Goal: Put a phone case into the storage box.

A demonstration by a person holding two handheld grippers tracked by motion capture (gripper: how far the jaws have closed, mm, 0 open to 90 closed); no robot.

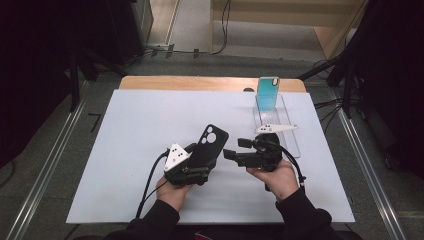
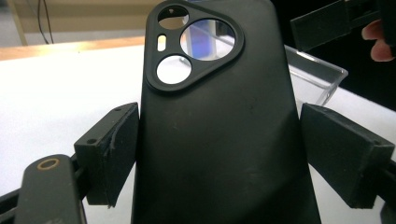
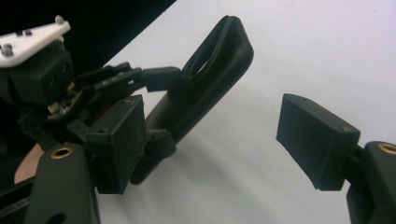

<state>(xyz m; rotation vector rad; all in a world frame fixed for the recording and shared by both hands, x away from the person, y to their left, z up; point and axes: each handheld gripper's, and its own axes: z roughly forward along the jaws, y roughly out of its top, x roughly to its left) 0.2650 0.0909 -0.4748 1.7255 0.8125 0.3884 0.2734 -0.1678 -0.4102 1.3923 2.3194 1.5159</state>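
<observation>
— So what is staying hidden? 
— The black phone case [image 2: 219, 135] is running off the bottom of the left gripper view; the left tool [image 1: 196, 165] is gripping it by its sides, tilted above the white tabletop [image 1: 125, 135].
— And the right tool [image 3: 224, 135]?
— It is gaping wide, holding nothing, just beside the matte case; dark floor is surrounding the tabletop.

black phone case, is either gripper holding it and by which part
The left gripper holds the black soft phone case by its lower long edges, camera cut-out end up. The right gripper is open, holding nothing.
</observation>
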